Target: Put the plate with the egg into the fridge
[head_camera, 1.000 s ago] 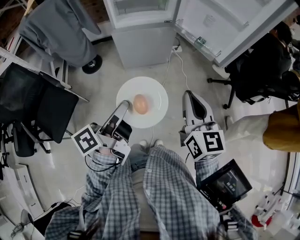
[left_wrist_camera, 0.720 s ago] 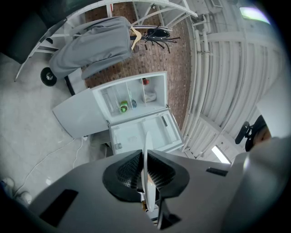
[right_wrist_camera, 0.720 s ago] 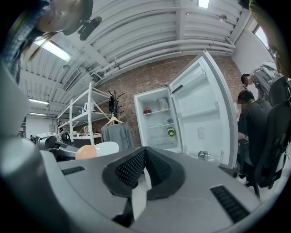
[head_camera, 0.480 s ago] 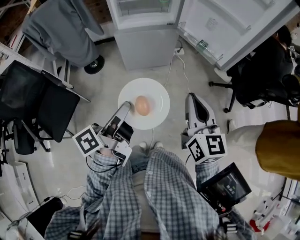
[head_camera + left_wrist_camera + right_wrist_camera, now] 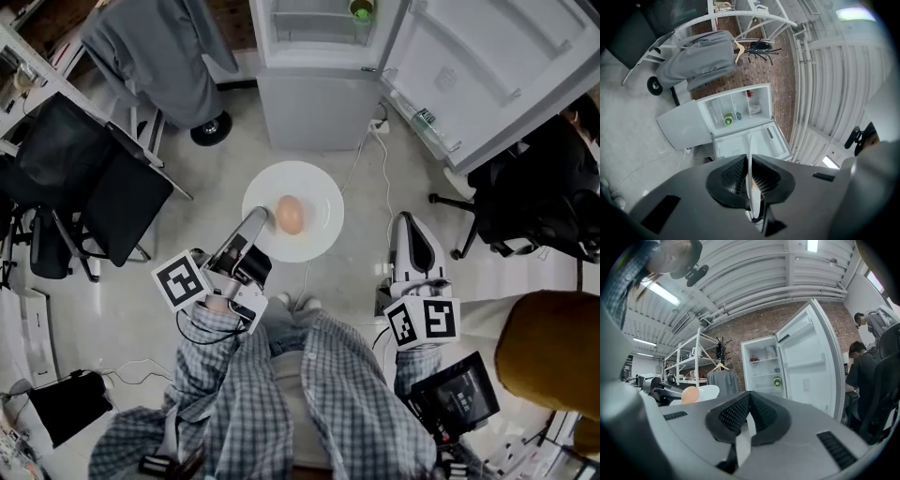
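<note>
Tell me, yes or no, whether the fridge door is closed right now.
No, the fridge door stands swung wide open in the head view, leaving the shelves inside the fridge exposed.

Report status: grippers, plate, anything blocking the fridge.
Grippers: left gripper shut on plate rim; right gripper shut, empty. Plate held level, egg on it, short of the fridge. Fridge door open; nothing seen in the way.

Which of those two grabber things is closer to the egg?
Left. The left gripper clamps the plate at its rim beside the egg; the right gripper, shut and empty, hangs clear of it.
</note>
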Action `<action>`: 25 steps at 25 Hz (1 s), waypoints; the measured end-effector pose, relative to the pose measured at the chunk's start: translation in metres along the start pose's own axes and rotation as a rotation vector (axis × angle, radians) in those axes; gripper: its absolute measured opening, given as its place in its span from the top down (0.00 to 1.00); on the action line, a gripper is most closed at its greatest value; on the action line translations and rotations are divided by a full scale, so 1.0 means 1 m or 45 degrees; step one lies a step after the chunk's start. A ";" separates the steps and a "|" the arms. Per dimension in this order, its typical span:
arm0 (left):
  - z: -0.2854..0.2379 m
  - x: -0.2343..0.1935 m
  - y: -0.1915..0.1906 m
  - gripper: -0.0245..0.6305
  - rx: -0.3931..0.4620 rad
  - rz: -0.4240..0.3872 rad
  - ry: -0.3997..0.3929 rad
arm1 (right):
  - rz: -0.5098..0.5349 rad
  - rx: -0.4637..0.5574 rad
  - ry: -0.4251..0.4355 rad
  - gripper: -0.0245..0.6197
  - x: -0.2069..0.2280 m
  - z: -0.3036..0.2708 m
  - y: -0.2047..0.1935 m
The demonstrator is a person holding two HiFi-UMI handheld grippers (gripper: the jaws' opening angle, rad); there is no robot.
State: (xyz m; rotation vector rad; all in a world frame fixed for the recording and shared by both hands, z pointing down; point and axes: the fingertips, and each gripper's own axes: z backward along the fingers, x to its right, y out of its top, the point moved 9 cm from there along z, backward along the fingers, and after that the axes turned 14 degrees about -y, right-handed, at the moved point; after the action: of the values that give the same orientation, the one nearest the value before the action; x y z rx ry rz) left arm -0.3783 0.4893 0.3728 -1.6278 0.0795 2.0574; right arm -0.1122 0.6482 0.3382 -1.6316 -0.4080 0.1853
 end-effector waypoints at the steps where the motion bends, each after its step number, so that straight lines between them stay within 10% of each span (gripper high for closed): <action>1: 0.000 0.002 -0.003 0.92 0.007 -0.006 0.000 | 0.002 0.004 0.002 0.96 0.003 0.003 0.001; 14: -0.008 -0.003 -0.028 0.92 -0.003 0.070 0.031 | 0.009 -0.044 0.012 0.96 0.022 0.018 -0.010; 25: -0.061 -0.035 0.037 0.92 -0.016 0.041 0.016 | 0.029 -0.022 -0.018 0.96 0.018 -0.059 -0.002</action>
State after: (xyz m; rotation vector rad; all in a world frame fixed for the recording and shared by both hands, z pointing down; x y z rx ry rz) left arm -0.3341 0.4235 0.3785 -1.6576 0.0979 2.0754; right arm -0.0749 0.6003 0.3491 -1.6531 -0.4030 0.2110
